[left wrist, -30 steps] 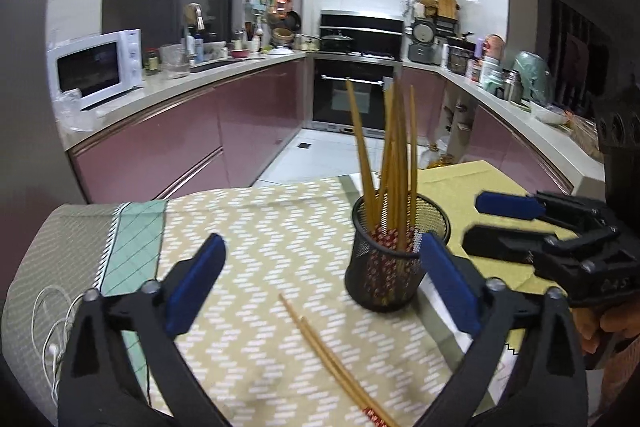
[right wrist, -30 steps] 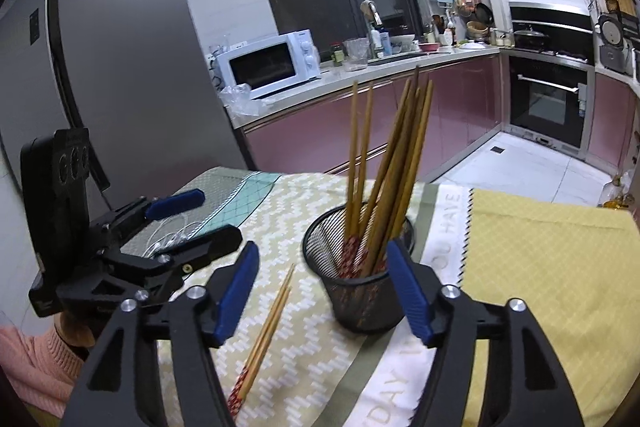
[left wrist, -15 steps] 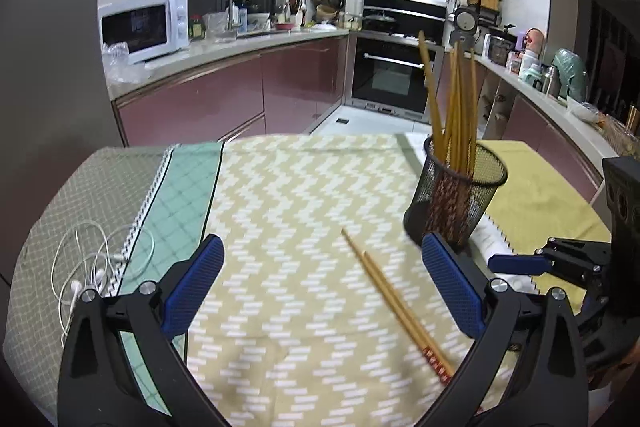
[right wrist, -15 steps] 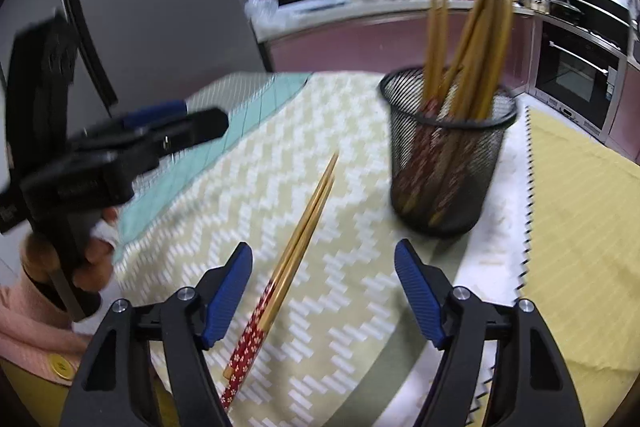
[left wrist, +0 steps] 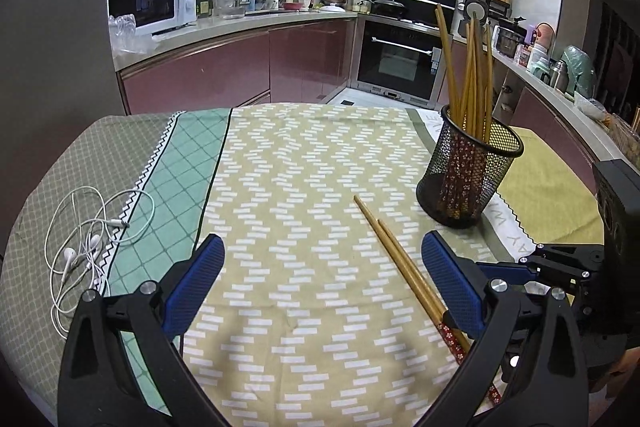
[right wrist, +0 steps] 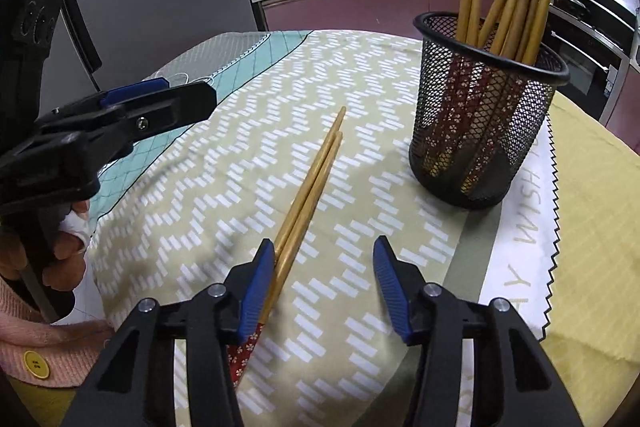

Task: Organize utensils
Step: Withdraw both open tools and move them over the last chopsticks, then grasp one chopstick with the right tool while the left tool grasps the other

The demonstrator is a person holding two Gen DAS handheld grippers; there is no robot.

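A pair of wooden chopsticks [left wrist: 394, 253] with red patterned ends lies flat on the patterned tablecloth; it also shows in the right wrist view [right wrist: 310, 193]. A black mesh holder [left wrist: 468, 173] with several chopsticks stands upright to the right, also seen in the right wrist view [right wrist: 482, 119]. My right gripper [right wrist: 324, 283] is open and low over the cloth, its left pad [right wrist: 256, 291] beside the chopsticks' lower part, the pair partly between its jaws. My left gripper [left wrist: 320, 283] is open and empty, the chopsticks passing by its right pad [left wrist: 450, 285].
White earphones [left wrist: 86, 239] lie on the cloth at the left. The table edge curves around the near side. The left gripper's body [right wrist: 100, 123] shows at the left of the right wrist view. Kitchen counters and an oven stand beyond the table.
My right gripper has dropped lower and come up to the lying chopsticks, its left pad now beside them. My left gripper has pulled back and left, away from the holder.
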